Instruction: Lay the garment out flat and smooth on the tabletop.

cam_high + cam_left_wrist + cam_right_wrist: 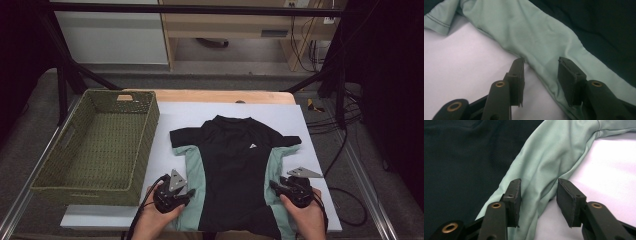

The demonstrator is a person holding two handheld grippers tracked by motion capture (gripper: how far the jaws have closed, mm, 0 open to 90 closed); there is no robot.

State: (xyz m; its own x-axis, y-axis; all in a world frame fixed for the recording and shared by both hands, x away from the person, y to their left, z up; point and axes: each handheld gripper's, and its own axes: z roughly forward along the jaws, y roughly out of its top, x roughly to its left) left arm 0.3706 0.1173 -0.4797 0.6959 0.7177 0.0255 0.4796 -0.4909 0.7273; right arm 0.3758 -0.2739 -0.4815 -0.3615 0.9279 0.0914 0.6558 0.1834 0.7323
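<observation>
Each hand holds a black tool: the left tool (186, 196) and the right tool (278, 186) each have a grey three-cornered plate on top and a black cable trailing back from them. Up close, each tool has two black arms with small gold rings in them. At the tips sit flat, dark pads (567, 78) with a tiny screw hole.

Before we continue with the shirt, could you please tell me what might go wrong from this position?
1. Both tools stand open over the mint side panels of the shirt: the left tool straddles the hem edge, so closing may catch only a thin fold that slips out.
2. The right tool sits over bunched fabric; it may pinch uneven layers and skew a fold.
3. The basket stands close beside the left sleeve; a sideways swing may snag it.
</observation>
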